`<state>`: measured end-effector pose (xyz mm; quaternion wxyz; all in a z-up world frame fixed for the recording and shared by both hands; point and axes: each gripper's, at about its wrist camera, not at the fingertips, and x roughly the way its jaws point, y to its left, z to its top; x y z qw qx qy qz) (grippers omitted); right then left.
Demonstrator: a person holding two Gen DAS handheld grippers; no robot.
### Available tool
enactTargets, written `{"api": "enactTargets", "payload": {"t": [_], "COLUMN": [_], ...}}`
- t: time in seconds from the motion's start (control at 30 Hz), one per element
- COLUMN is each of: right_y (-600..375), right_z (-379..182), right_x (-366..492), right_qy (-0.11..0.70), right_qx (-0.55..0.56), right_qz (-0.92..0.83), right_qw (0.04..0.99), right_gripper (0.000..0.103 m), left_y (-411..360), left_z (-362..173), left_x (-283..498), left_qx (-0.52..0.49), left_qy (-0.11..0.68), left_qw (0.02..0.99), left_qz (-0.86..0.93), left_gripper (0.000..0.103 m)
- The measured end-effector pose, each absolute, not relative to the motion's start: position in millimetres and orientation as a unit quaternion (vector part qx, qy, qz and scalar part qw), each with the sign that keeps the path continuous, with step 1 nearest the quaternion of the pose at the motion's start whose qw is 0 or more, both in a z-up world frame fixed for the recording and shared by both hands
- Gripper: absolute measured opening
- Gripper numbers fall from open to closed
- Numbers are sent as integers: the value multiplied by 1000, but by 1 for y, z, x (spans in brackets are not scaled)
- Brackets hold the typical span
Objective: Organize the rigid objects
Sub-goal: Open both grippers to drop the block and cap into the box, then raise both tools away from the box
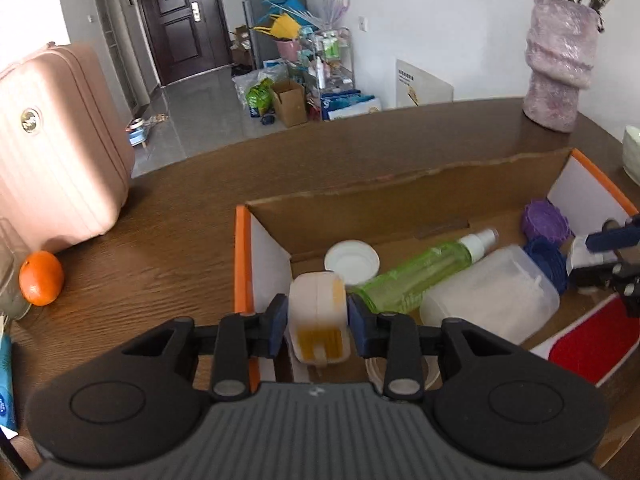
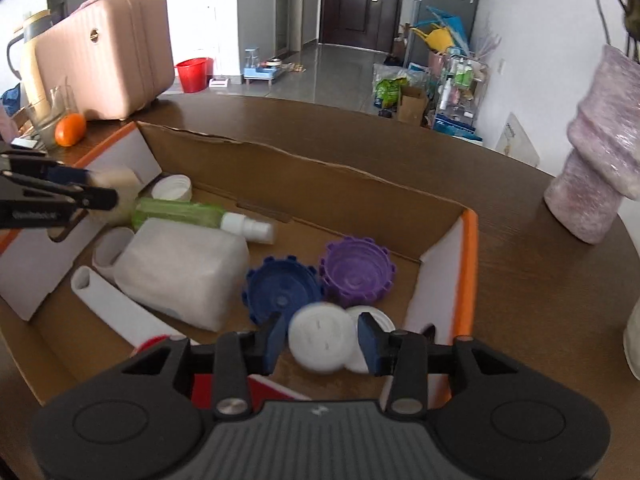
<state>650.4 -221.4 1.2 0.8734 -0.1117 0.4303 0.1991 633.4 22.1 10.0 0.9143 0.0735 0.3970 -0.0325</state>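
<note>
1. Container in my left gripper: small cream plastic tub with a rounded top and a yellow-orange label, looks light, stiff and smooth, so I judge it slippery; pads press on its two flat sides about mid-height, which seems the right place, since the rounded top would squirt out

2. Round white jar in my right gripper: squat, smooth lid face towards the camera, probably light and rigid; left pad touches its side, right pad shows a sliver of gap in this blurred view, so I can't tell if the grip is firm. Best hold is across the widest point, pads square to the curved wall

3. Both pieces hang just over the cardboard box: tub at the left end by the white inner wall, jar at the right end near the orange-edged flap

4. Already lying in the box: green spray bottle on its side, translucent white jug beside it, white lid, blue toothed cap touching a purple toothed cap, another white lid partly behind the jar, white tube, something red near the front edge

5. Risk as I judge it: hard plastics bounce or roll on release, so set them low onto bare cardboard

6. Outside the box on the wooden table: orange, pink suitcase, lilac vase
</note>
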Motion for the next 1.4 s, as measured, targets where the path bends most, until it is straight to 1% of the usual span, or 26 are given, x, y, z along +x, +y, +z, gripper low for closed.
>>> {"api": "enactTargets", "payload": {"t": [0.03,0.07,0.1,0.13,0.23,0.27,0.3,0.33,0.47,0.53,0.6,0.67,0.73,0.87,0.9,1.0,1.07,1.13,1.2,1.33,1.37,1.4], "right_y": [-219,-218,-216,-216,-217,-217,-217,-218,-223,-226,-229,-233,-236,-242,-244,-249,-251,-250,-251,-250,-251,-251], "right_z": [3,5,9,14,34,42,50,58,94,112,131,149,165,190,196,207,210,210,210,200,196,192], "right_x": [652,650,649,649,639,636,630,624,598,580,561,541,523,488,478,447,425,402,379,341,330,321], "right_qy": [433,432,428,425,414,409,402,395,371,355,337,318,300,259,246,212,185,152,122,68,53,40], "right_qx": [-116,-119,-123,-125,-118,-120,-122,-122,-116,-117,-118,-120,-117,-104,-100,-80,-66,-54,-45,-27,-23,-19], "right_qz": [202,202,200,199,201,199,196,193,187,183,178,173,168,159,156,152,153,155,151,145,146,146], "right_qw": [871,871,873,874,880,883,886,890,902,909,917,924,932,947,951,962,969,975,980,987,988,988], "right_gripper": [42,47,52,53,55,57,61,63,66,70,74,76,78,84,84,86,86,90,91,92,94,97], "left_y": [23,23,23,26,22,22,22,22,23,23,21,19,18,13,12,11,10,10,11,14,14,13], "left_z": [14,20,25,32,53,60,68,76,107,124,142,159,174,199,203,211,214,214,212,206,204,202], "left_x": [632,631,629,625,614,608,602,595,564,544,525,505,482,435,424,389,367,346,328,296,288,278], "left_qx": [68,59,49,35,28,28,27,24,17,18,18,21,19,19,17,4,2,3,1,-11,-8,-3], "left_qy": [395,394,394,394,391,387,384,381,362,345,329,312,289,240,228,192,170,141,118,101,92,81], "left_qw": [916,917,917,918,919,921,922,923,931,938,943,949,957,970,973,981,985,990,993,995,996,997], "left_qz": [-32,-32,-35,-40,-47,-45,-43,-42,-32,-32,-34,-34,-33,-32,-32,-36,-34,-25,-20,-21,-18,-15], "left_gripper": [37,40,48,57,58,59,61,63,67,72,74,76,81,85,88,93,95,100,102,103,103,103]}}
